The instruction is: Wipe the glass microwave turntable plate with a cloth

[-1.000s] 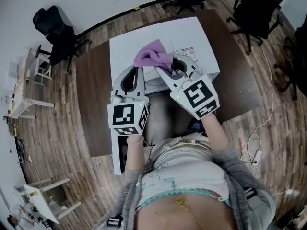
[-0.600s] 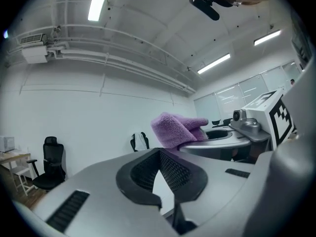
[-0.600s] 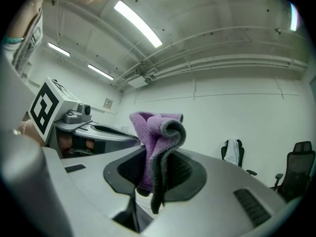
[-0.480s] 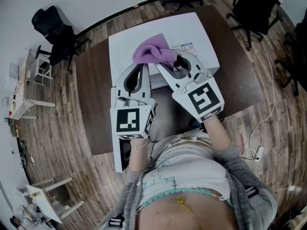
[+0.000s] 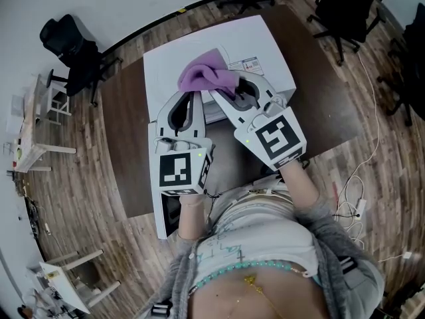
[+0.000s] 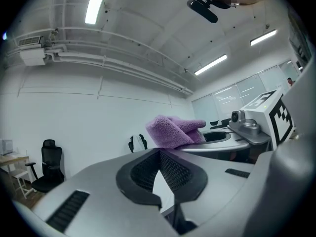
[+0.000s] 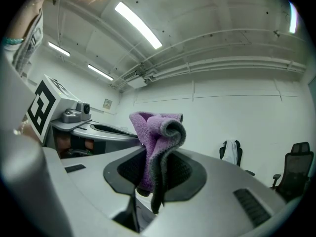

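Pinches a folded purple cloth (image 5: 202,75) between the closed fingers of the right gripper (image 5: 224,90), raised over the white microwave (image 5: 265,52) on the dark desk (image 5: 126,118). Holds the left gripper (image 5: 192,95) just beside it, fingers pressed together on nothing. Shows only the microwave's top from overhead, its inside out of sight.
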Available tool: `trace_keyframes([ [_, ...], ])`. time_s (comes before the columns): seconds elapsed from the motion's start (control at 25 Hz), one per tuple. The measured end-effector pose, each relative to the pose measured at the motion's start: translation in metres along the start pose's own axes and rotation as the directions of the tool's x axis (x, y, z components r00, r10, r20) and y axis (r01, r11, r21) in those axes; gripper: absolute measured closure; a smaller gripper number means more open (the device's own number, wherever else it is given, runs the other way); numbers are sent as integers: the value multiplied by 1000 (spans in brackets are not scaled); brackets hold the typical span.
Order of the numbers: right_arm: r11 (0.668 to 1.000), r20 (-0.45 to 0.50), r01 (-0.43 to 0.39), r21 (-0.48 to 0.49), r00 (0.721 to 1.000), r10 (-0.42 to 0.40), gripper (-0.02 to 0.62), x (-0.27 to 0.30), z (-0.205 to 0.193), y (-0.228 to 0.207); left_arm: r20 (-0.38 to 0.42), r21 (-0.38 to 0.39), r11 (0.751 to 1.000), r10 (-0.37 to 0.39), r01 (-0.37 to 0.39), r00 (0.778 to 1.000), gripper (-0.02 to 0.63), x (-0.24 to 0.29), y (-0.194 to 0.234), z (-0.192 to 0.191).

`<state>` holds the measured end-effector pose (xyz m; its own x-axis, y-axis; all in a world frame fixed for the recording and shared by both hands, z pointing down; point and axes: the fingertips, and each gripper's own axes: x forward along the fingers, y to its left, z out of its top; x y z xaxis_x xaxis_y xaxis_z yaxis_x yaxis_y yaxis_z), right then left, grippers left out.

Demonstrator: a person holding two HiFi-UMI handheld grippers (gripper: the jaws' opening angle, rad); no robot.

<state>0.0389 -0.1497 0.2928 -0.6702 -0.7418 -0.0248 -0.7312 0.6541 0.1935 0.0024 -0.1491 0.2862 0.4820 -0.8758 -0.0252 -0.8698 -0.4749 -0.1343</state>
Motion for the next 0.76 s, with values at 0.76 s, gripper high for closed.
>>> trace_keyframes([
  [0.76, 1000, -10, -1, 5, 1000, 1, 497, -11, -8, -6, -18, 19, 1000, 2, -1, 1000, 594, 6, -12, -3],
])
